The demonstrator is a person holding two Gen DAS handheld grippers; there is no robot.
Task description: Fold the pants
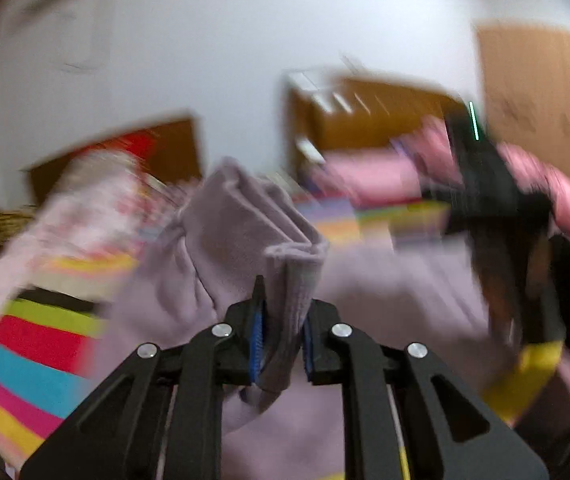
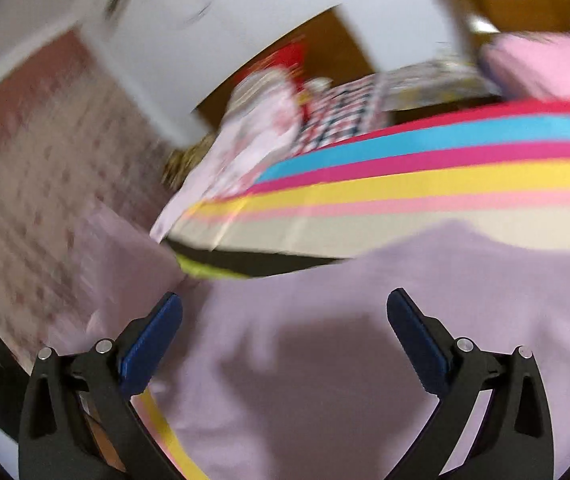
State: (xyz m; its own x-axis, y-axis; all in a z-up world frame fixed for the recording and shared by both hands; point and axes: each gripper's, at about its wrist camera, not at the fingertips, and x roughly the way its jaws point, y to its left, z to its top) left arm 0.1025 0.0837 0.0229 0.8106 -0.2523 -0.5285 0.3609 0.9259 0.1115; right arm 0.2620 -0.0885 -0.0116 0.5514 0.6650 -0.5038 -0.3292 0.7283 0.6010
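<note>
Between the blue pads of the left claw a bunched edge of the lilac pants stands pinched, the rest spread below. On the striped bedspread the same pants lie under the right claw, whose fingers stand wide apart, empty. Pink floral bedding lies nearby.

No text, label, brand or number can be read in either blurred view.
</note>
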